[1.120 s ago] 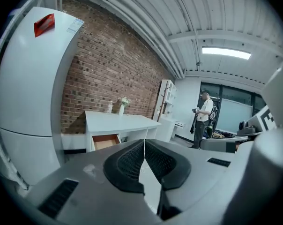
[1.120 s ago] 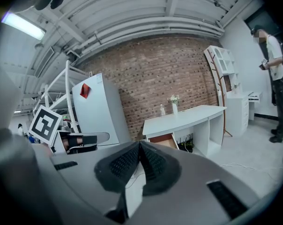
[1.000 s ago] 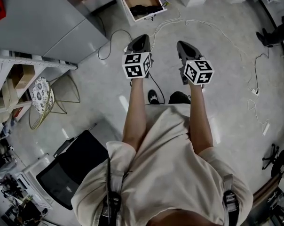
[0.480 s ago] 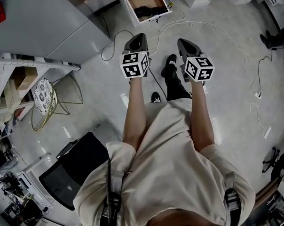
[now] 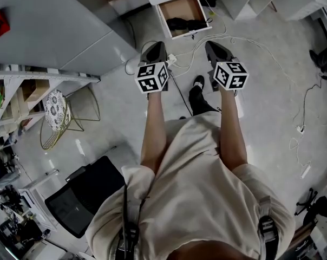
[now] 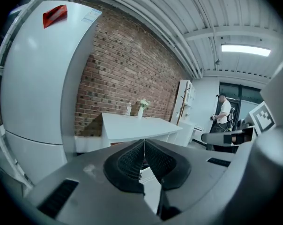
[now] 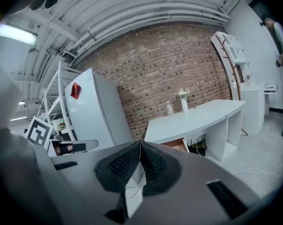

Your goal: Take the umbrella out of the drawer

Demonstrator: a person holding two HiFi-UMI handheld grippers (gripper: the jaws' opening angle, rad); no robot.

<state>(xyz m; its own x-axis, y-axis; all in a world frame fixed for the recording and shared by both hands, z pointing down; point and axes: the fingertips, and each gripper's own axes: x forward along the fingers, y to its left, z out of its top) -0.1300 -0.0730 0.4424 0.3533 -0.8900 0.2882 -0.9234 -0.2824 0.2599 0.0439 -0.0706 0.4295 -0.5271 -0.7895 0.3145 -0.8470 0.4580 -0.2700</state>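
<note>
Both claws are pinched fully together, nothing between them. The left gripper (image 5: 155,50) and right gripper (image 5: 214,47) hang side by side at mid-frame, short of the open drawer (image 5: 177,8) at top centre, where a dark bundle, likely the umbrella (image 5: 186,24), lies. Cables (image 5: 191,52) strewn below the drawer could snag a shoe, and jaws left closed would merely shove the umbrella. Against a second ago, the drawer sits lower and larger in the frame, with the grippers nearer it.

Beige short-sleeved T-shirt (image 5: 196,188) at six o'clock, with dark buckled shoulder straps (image 5: 128,223); a black shoe (image 5: 197,88). The grey left gripper (image 5: 155,49) and right gripper (image 5: 213,47) carry black ribbed pads (image 6: 131,161) and white cubes (image 5: 152,77) with black square markers.
</note>
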